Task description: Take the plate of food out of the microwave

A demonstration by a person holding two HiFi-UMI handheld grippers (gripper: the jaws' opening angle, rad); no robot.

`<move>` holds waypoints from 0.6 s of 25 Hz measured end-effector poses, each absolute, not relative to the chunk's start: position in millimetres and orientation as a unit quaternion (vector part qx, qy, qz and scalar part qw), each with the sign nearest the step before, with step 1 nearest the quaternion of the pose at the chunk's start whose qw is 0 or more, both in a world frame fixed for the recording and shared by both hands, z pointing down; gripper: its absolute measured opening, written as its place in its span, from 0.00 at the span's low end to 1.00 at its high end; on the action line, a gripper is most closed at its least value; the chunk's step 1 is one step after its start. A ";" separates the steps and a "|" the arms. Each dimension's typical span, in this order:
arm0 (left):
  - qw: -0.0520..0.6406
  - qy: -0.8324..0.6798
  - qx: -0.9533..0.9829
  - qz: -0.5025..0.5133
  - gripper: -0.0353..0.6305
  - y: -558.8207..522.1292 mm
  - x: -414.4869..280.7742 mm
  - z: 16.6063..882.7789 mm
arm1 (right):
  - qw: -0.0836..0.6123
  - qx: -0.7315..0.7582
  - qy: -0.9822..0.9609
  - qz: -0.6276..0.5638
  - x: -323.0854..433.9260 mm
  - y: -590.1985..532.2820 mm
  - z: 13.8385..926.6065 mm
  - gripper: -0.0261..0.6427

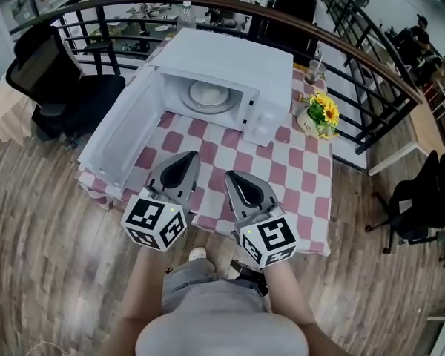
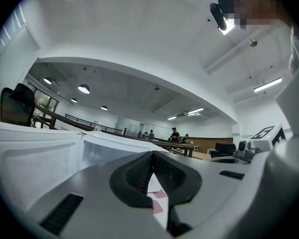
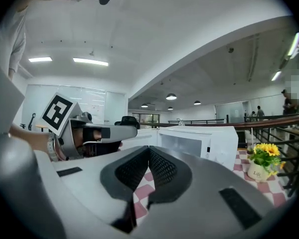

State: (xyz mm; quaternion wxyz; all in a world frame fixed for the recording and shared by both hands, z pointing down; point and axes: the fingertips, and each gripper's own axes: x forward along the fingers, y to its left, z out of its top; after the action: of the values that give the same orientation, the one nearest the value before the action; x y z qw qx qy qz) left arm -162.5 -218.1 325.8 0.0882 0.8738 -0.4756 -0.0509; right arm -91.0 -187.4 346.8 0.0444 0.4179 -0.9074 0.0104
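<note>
A white microwave (image 1: 230, 69) stands at the back of a red-and-white checkered table (image 1: 297, 176), its door (image 1: 126, 136) swung wide open to the left. Inside, a pale plate (image 1: 208, 95) lies on the turntable; what is on it I cannot make out. My left gripper (image 1: 190, 158) and right gripper (image 1: 231, 176) hover side by side over the table's near edge, short of the microwave, both shut and empty. In the left gripper view the jaws meet at the tip of the left gripper (image 2: 152, 157), with the door (image 2: 35, 158) to the left. The right gripper (image 3: 148, 151) points toward the microwave (image 3: 199, 141).
A small pot of yellow flowers (image 1: 320, 116) and a glass (image 1: 314, 71) stand on the table right of the microwave. A black office chair (image 1: 52, 80) is at the left. A dark railing (image 1: 356, 54) curves behind the table.
</note>
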 end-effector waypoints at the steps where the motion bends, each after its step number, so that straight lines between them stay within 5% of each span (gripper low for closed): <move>1: 0.088 -0.473 0.875 -0.050 0.06 -223.3 -166.1 326.6 | 0.045 0.423 -0.905 0.011 -94.8 -192.3 347.5 0.08; 15: 0.127 -0.425 0.895 -0.045 0.06 -283.3 -178.9 354.2 | 0.058 0.461 -0.886 -0.002 -115.9 -241.7 357.6 0.08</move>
State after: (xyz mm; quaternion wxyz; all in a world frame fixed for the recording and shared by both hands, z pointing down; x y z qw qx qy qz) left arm -178.9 -283.3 354.2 0.1266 0.8951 -0.4252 -0.0448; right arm -115.9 -241.7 357.6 0.0579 0.4605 -0.8858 -0.0017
